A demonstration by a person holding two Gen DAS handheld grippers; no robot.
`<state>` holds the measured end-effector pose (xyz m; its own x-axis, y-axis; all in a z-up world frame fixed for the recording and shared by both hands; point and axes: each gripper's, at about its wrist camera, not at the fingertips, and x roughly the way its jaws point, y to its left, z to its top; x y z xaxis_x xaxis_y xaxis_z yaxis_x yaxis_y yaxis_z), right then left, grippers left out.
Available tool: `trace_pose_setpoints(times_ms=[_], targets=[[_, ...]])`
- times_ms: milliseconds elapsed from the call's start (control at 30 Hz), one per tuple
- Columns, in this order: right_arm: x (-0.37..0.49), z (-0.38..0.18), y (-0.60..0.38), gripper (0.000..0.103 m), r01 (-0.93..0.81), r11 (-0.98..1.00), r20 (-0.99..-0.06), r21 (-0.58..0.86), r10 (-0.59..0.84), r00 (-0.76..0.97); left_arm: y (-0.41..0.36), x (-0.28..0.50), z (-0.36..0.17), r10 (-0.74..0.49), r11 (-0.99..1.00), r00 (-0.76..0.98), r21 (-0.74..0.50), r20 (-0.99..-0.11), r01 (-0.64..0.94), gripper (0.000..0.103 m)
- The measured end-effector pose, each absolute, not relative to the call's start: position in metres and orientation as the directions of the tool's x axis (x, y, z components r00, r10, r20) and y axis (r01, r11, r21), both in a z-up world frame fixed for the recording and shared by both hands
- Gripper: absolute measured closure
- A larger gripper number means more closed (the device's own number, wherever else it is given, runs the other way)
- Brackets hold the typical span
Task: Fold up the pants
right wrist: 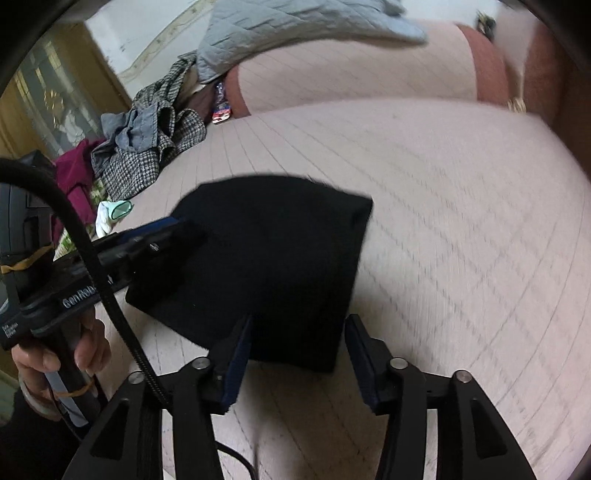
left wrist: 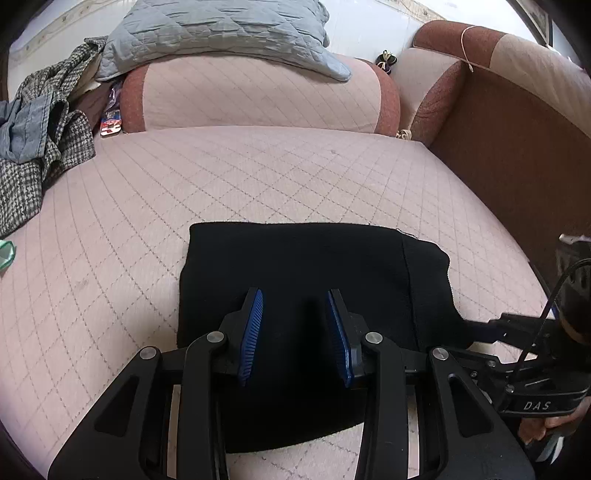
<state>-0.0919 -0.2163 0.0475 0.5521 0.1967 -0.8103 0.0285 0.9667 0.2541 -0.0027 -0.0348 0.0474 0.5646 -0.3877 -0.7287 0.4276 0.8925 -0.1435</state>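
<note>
The black pants point(left wrist: 303, 266) lie folded into a compact rectangle on the pink quilted sofa seat point(left wrist: 258, 177). My left gripper point(left wrist: 295, 295) is open just above the pants' near half, with nothing between its blue pads point(left wrist: 253, 332). In the right wrist view the pants point(right wrist: 266, 251) are a dark folded block. My right gripper point(right wrist: 299, 321) is open over their near right corner, empty. The left gripper point(right wrist: 173, 225) reaches in from the left, its tip on the pants' left edge. The right gripper point(left wrist: 484, 326) shows at the pants' right edge in the left wrist view.
A pile of checked and grey clothes point(left wrist: 40, 147) lies at the seat's left, with a maroon garment point(right wrist: 74, 173) and a mint sock point(right wrist: 118, 210). A grey quilted blanket point(left wrist: 221, 33) drapes the backrest point(left wrist: 258, 99). The armrest point(left wrist: 517, 110) rises at right.
</note>
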Motion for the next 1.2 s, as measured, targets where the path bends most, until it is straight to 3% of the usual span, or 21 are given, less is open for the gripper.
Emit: trace_pose_setpoints(times_ms=[233, 467, 733, 933, 1200], targets=[[-0.092, 0.06, -0.229, 0.054, 0.051, 0.944, -0.761, 0.327, 0.231, 0.606, -0.008, 0.0, 0.057, -0.396, 0.908, 0.583, -0.207, -0.709, 0.365, 0.068], [-0.067, 0.048, -0.241, 0.053, 0.126, 0.907, -0.768, 0.402, 0.259, 0.586, 0.023, 0.011, 0.053, -0.386, 0.922, 0.572, -0.285, -0.723, 0.261, 0.068], [-0.067, 0.053, -0.237, 0.054, 0.122, 0.922, -0.765, 0.369, 0.227, 0.602, 0.019, 0.008, 0.051, -0.37, 0.927, 0.574, -0.249, -0.73, 0.281, 0.068], [-0.058, 0.065, -0.23, 0.093, 0.063, 0.953, -0.739, 0.297, 0.188, 0.647, 0.017, 0.01, 0.048, -0.367, 0.927, 0.567, -0.24, -0.738, 0.287, 0.068], [-0.054, 0.052, -0.229, 0.096, 0.081, 0.977, -0.785, 0.196, 0.107, 0.61, 0.021, 0.012, 0.047, -0.367, 0.928, 0.565, -0.254, -0.739, 0.272, 0.068]])
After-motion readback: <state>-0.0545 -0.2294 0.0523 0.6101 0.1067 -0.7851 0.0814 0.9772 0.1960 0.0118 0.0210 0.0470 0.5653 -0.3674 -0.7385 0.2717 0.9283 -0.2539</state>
